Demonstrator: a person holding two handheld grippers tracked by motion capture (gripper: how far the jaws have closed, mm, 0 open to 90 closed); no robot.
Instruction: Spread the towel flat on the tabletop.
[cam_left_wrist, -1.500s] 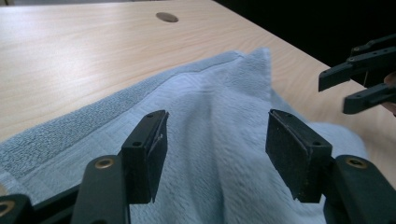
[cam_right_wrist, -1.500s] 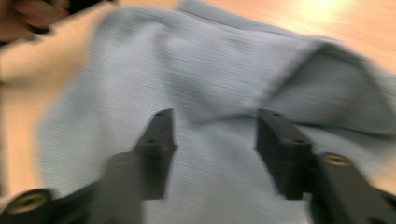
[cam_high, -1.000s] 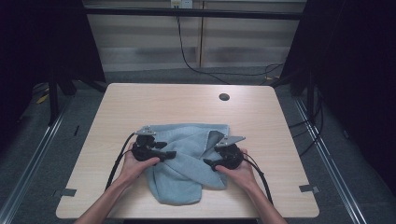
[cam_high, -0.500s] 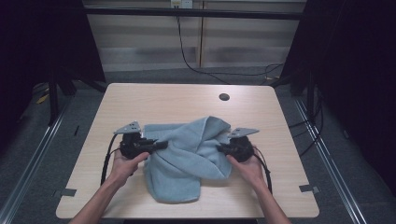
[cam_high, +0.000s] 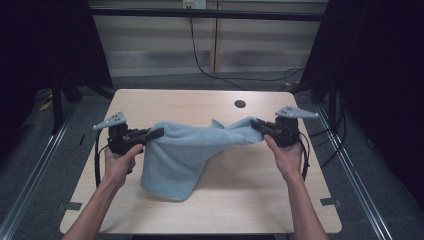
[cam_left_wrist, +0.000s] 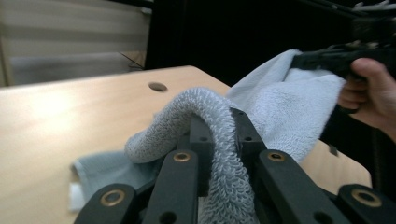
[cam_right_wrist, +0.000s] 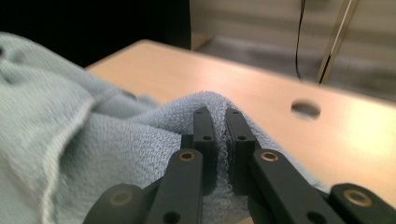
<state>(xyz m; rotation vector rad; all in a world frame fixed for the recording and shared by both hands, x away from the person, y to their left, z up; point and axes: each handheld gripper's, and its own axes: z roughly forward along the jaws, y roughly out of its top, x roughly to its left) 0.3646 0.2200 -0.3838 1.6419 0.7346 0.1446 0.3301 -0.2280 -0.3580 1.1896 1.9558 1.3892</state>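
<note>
The wooden table (cam_high: 300, 195) lies below both sets of fingers, bare in front of the person except for a small round hole (cam_high: 240, 104) well beyond the right fingertips. Over it hangs the light blue towel (cam_high: 185, 150), stretched between the two grippers. Its upper edge runs fairly taut from one set of fingertips to the other, with a small peak of cloth standing up partway along. Under the left fingers a long fold droops down, and its lower end appears to rest on the tabletop.

The left gripper (cam_high: 155, 133) is clenched on the towel: in the left gripper view a thick roll of terry (cam_left_wrist: 219, 140) arches over and down between its two black jaws. The right gripper (cam_high: 257, 125) is likewise pinched tight on a thinner bit of the edge, with the cloth (cam_right_wrist: 140, 154) spilling away to one side of its fingers in the right gripper view.

As a judgement, the work looks like spreading the towel out for laying flat or folding. Grasping and lifting are done and the top edge is drawn apart. Left to do: shake the hanging fold free, get the cloth open and flat, then set it down on the table.
</note>
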